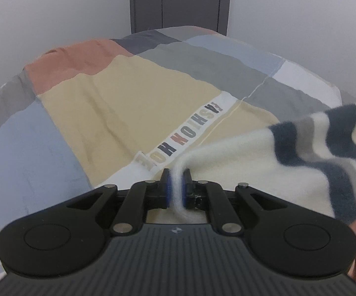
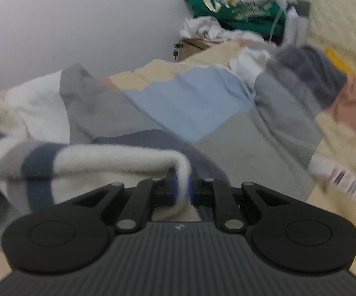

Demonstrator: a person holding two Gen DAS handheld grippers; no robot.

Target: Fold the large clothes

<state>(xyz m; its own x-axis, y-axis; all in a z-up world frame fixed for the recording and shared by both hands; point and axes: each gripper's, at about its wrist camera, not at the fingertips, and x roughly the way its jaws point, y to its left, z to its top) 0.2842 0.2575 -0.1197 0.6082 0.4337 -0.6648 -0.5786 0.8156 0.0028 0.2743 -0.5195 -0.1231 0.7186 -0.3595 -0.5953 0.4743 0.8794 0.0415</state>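
A: Left wrist view. What does the left gripper [image 1: 176, 183] hold?

B: Its jaws are closed on a pinched edge of the cream sweater [image 1: 252, 162], which has navy and grey stripes. The knit trails to the right of the gripper, above the patchwork bedcover [image 1: 104, 103]. A printed band reading "FASHION HOME" [image 1: 181, 137] lies on the cover just beyond the fingertips.

A: Right wrist view. And the right gripper [image 2: 181, 185]?

B: Likewise clamped on a cream edge of the sweater [image 2: 91, 159], which stretches left from it over the bedcover [image 2: 190, 103]. Beyond the cover, against the wall, sits a pile of clothes with a green garment [image 2: 239, 12] on top. This view is blurred.
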